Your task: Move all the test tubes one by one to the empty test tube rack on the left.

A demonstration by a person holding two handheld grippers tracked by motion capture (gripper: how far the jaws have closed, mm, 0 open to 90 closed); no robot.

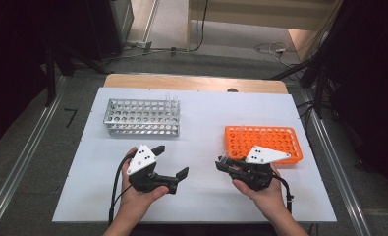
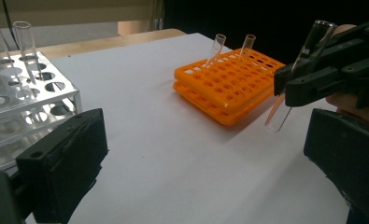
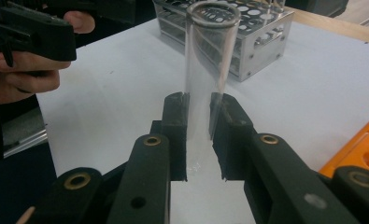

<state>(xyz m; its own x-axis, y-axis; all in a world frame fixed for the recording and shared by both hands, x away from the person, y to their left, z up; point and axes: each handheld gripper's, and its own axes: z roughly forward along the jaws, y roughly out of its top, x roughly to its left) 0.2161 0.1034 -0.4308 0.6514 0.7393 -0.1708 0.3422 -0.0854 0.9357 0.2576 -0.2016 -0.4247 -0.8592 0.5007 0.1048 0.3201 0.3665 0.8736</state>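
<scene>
White worktop, high view: right claw near orange rack, left claw spread, empty. Left gripper view: glass tube airborne, tilted. Right gripper view: pinched mid-length. Carry upright toward steel rack; align before lowering.

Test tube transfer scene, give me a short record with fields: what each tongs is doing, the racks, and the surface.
right tongs: shut on a clear test tube, held above the table
left tongs: open, nothing between the jaws
orange rack: two tubes standing in it
metal rack: two tubes at its far end
table: white sheet on a wooden top
</scene>
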